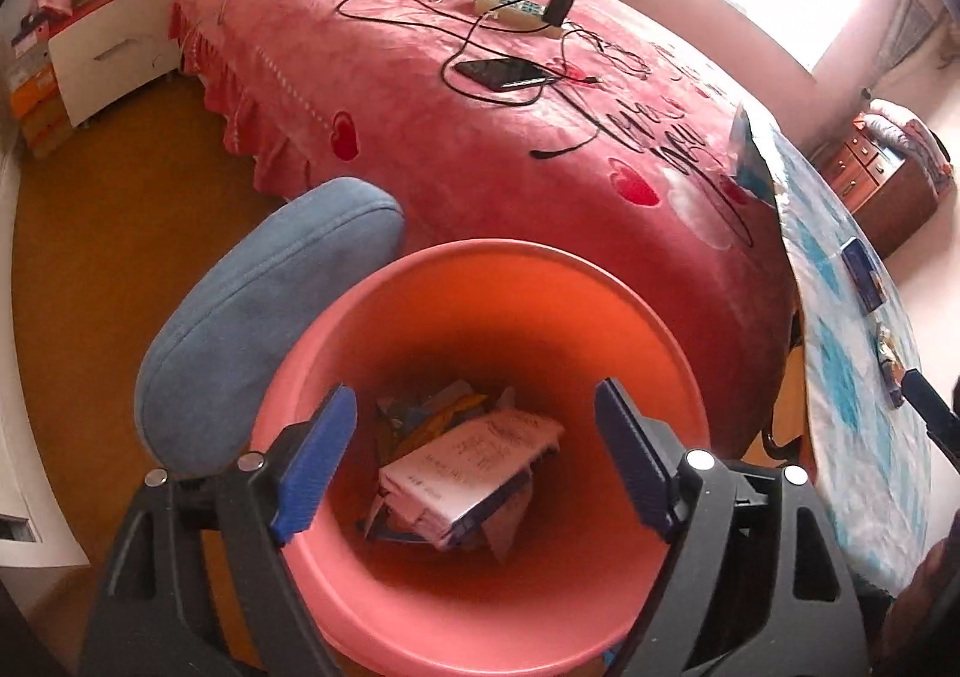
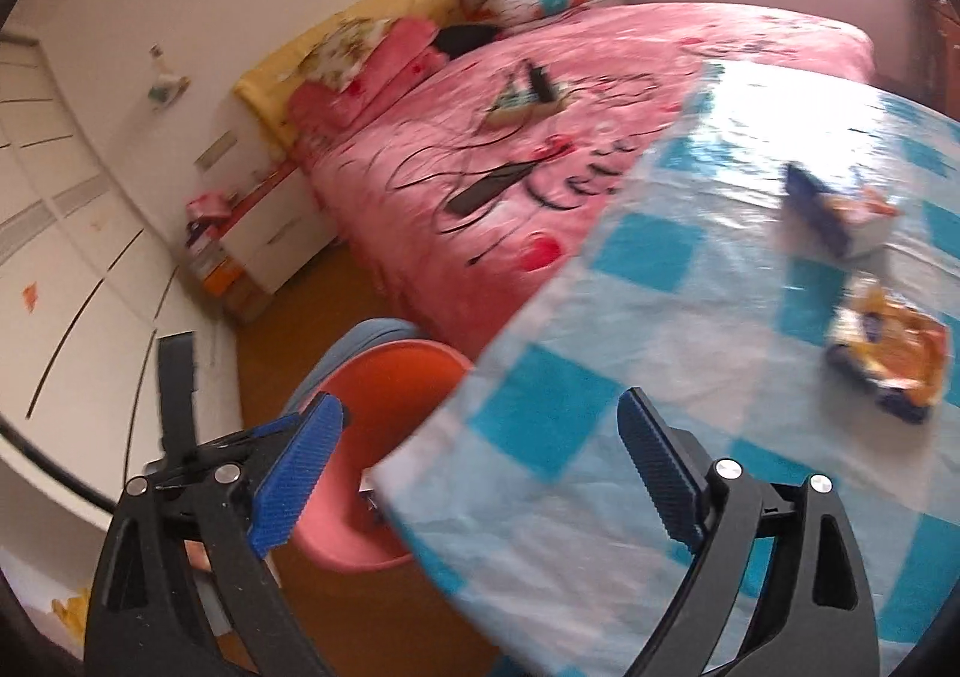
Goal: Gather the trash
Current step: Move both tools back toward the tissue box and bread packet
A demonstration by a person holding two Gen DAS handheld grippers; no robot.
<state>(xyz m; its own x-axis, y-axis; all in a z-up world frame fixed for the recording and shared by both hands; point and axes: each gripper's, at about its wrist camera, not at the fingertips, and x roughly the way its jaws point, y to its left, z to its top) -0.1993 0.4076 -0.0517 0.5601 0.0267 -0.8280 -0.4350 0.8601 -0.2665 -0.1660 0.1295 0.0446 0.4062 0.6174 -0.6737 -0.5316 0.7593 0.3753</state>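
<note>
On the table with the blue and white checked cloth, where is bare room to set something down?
The blue and white checked cloth is bare from its near edge up to the orange crumpled wrapper. It is crowded at the right, where that wrapper and the dark blue carton lie.

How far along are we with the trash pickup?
Done: a white packet and other scraps lie in the pink bin. In hand: nothing; the left gripper over the bin and the right gripper are open. Left: two wrappers on the table.

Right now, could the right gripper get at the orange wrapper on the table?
Probably yes: the right gripper is open and empty over the table, and nothing lies between it and the orange wrapper.
</note>
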